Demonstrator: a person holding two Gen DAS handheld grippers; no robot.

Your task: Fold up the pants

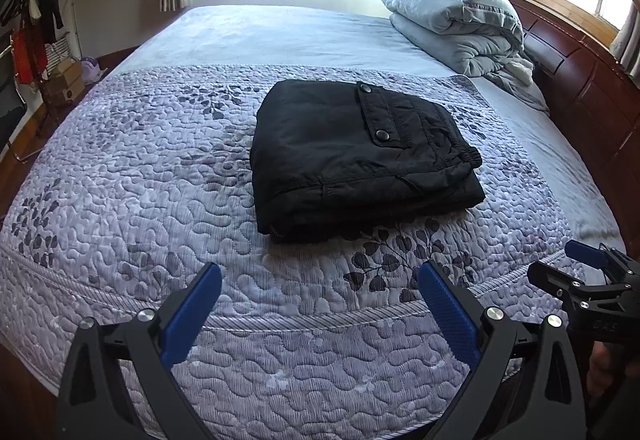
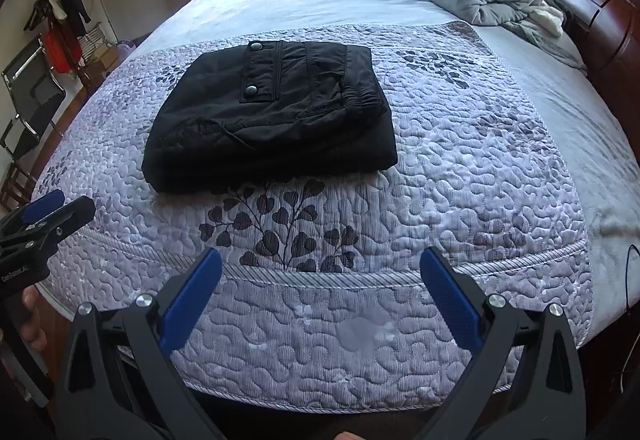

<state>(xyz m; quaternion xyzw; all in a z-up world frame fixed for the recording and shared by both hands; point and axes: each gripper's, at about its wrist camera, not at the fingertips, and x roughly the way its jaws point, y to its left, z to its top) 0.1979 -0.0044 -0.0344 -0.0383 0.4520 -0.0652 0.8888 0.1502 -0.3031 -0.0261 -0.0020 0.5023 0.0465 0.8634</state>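
Observation:
Black pants (image 1: pixel 356 156) lie folded into a compact rectangle on the quilted purple bedspread (image 1: pixel 160 168), a snap pocket flap facing up. They also show in the right wrist view (image 2: pixel 272 116). My left gripper (image 1: pixel 320 276) is open and empty, held back near the bed's front edge, well short of the pants. My right gripper (image 2: pixel 320 264) is open and empty too, at the front edge, apart from the pants. The right gripper shows at the right edge of the left wrist view (image 1: pixel 576 272); the left gripper shows at the left edge of the right wrist view (image 2: pixel 48 212).
A folded grey duvet (image 1: pixel 452 16) lies at the bed's far right by the wooden headboard (image 1: pixel 592 88). A coat rack with clothes (image 1: pixel 36 20) and boxes stand left of the bed. A folding chair (image 2: pixel 28 108) stands at the left. Windows are behind.

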